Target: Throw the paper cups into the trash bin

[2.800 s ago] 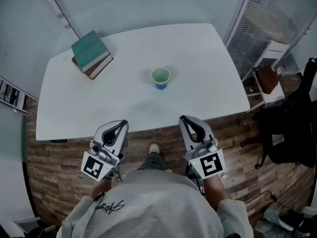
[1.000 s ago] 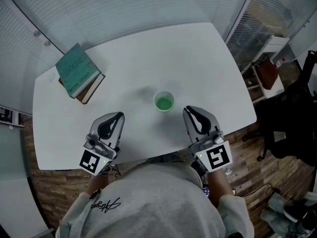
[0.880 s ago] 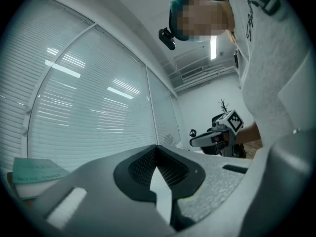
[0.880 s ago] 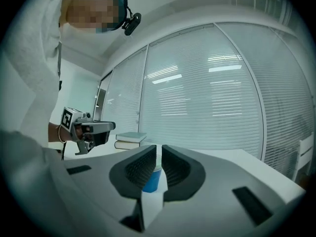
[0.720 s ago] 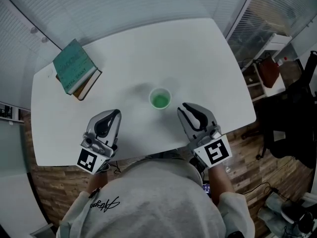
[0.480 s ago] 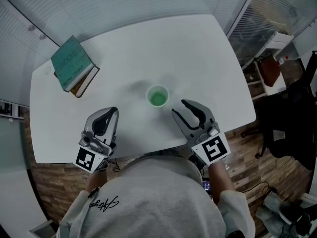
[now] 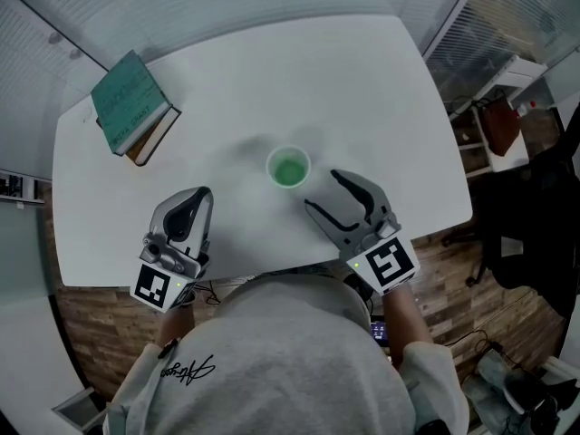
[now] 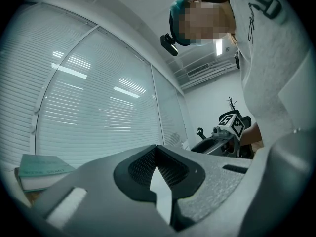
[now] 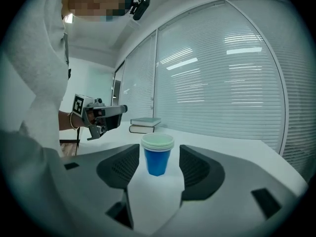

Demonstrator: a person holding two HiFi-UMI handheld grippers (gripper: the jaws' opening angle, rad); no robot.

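Observation:
A blue paper cup [image 7: 289, 168] with a green inside stands upright near the middle of the white table [image 7: 362, 89]. My right gripper [image 7: 322, 191] is just short of it. Its jaws have just been opening and now stand wide, with the cup [image 9: 157, 154] ahead of the gap and untouched by the pads. My left gripper [image 7: 197, 197] hovers over the table's near edge at the left. It is shut [image 8: 157, 149] with nothing in it. No trash bin is in view.
Two stacked books [image 7: 127, 105] lie at the table's far left corner. Window blinds run behind the table. On the wooden floor to the right stand a black chair [image 7: 535, 207] and a small white shelf with a brown bag [image 7: 498, 125].
The right gripper went from shut to wide open and moved down and forward toward the cup. The left gripper stayed put, shut.

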